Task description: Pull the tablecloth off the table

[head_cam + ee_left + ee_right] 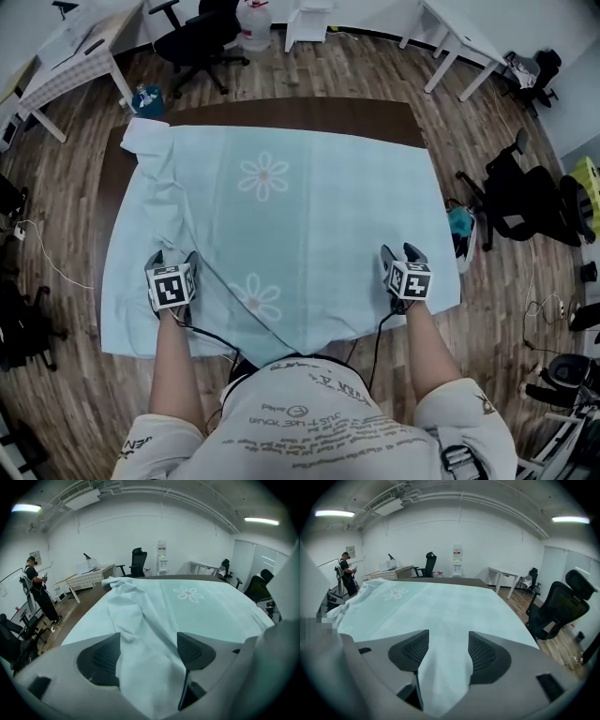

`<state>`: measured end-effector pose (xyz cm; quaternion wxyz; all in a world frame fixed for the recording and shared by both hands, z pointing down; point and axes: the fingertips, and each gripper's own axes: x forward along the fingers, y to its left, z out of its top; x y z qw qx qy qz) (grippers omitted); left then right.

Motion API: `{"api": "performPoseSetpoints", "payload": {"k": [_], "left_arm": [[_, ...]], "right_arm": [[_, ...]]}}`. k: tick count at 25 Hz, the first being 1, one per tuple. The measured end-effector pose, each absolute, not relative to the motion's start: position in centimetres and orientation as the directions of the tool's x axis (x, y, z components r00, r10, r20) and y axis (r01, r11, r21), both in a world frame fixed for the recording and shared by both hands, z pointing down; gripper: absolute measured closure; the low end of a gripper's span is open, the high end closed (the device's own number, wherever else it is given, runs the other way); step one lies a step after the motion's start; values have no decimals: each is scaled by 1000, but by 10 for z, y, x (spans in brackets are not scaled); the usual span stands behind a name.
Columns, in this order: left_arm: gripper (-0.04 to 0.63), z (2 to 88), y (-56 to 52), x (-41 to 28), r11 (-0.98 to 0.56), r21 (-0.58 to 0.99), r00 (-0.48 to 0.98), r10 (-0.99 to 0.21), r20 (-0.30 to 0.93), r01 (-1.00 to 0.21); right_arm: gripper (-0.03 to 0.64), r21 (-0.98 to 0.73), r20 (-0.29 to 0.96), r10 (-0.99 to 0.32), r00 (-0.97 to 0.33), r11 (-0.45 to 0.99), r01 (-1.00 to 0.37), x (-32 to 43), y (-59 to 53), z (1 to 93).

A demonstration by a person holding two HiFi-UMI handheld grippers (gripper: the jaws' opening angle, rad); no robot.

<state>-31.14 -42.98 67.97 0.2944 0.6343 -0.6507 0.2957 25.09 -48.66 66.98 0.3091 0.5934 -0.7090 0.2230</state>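
Note:
A pale teal tablecloth (309, 225) with white flower prints covers most of the dark brown table (309, 114). Its far left corner is bunched and a long fold runs diagonally toward me. My left gripper (173, 259) sits over the near left part of the cloth. In the left gripper view the left gripper (147, 641) is open, with a raised fold of the tablecloth (140, 620) lying between its jaws. My right gripper (401, 253) is at the near right edge. In the right gripper view the right gripper (447, 645) is open too, and the tablecloth (440, 606) runs loosely between its jaws.
Black office chairs stand at the right (520, 192) and at the far side (202, 37). A white desk (459, 37) is at the far right and a checked table (70, 61) at the far left. A person (37, 590) stands by the left wall. Cables lie on the wooden floor.

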Motion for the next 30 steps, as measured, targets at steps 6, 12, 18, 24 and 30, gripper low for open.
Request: {"api": "performPoseSetpoints", "payload": {"k": [6, 12, 18, 24, 30], "left_arm": [[227, 720, -433, -319, 47, 30, -2, -574, 819, -998], [227, 740, -431, -317, 72, 38, -5, -520, 854, -997], [230, 748, -434, -315, 100, 89, 21, -534, 845, -991], [313, 747, -432, -303, 98, 109, 40, -536, 843, -989], [569, 746, -438, -277, 48, 90, 54, -502, 863, -995]], "right_arm": [[359, 65, 740, -672, -31, 118, -991, 297, -497, 702], [359, 47, 789, -614, -9, 76, -996, 326, -498, 730], [368, -13, 786, -617, -28, 29, -999, 324, -494, 737], [427, -16, 816, -576, -51, 65, -998, 320, -493, 738], [594, 98, 857, -515, -4, 170, -980, 295, -494, 738]]}}
